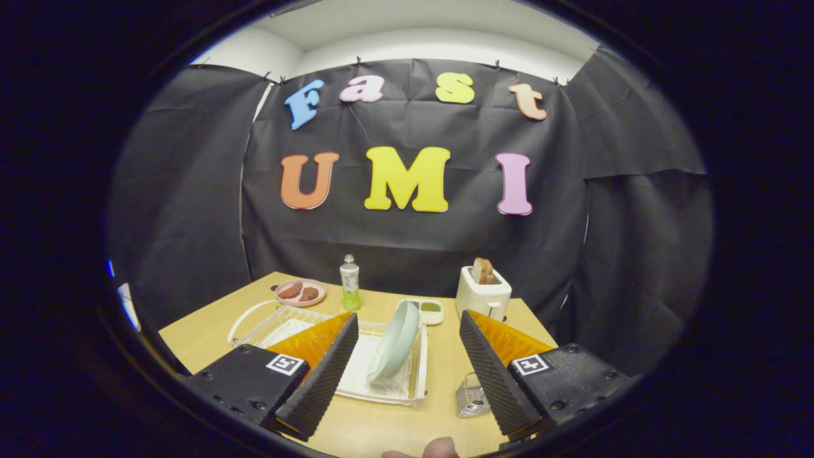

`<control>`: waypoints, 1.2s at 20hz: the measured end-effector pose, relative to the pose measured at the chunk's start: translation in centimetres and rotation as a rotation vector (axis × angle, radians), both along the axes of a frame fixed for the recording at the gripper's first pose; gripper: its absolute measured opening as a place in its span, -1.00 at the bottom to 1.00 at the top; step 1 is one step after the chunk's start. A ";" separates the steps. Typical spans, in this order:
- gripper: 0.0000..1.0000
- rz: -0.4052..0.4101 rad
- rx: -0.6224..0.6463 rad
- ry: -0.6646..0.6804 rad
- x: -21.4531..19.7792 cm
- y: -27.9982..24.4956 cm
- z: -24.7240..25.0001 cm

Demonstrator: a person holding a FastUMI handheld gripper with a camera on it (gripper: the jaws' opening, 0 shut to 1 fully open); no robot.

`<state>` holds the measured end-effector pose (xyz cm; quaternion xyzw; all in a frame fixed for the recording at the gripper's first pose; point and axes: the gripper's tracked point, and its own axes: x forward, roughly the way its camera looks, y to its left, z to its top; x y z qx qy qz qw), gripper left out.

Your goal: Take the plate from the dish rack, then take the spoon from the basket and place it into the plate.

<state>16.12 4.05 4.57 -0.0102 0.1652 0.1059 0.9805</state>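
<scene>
A pale green plate (pixel 395 343) stands on edge in the white wire dish rack (pixel 381 388) on the wooden table. It sits between my two fingers and a little beyond their tips. My gripper (pixel 407 317) is open, held above the table, with nothing between the fingers. A small metal mesh basket (pixel 471 395) stands to the right of the rack, partly behind my right finger (pixel 493 372). I cannot make out the spoon inside it.
At the back of the table (pixel 210 331) stand a pink plate (pixel 300 292) with brown food, a bottle (pixel 350 283) with green liquid, a small white dish (pixel 430 309) and a white toaster (pixel 483 291) with bread. A fingertip (pixel 439 448) of a person shows below.
</scene>
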 end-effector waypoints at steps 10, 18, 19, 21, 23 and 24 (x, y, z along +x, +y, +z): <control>1.00 0.020 -0.035 0.330 10.8 4.4 -8.0; 0.80 -0.032 -0.012 0.471 14.3 5.4 -12.6; 0.62 -0.028 -0.016 0.483 14.3 5.7 -13.0; 0.53 -0.040 -0.021 0.496 14.3 6.2 -13.4; 0.38 -0.047 -0.023 0.502 14.1 6.8 -13.5; 0.28 -0.051 -0.026 0.515 13.9 7.1 -13.6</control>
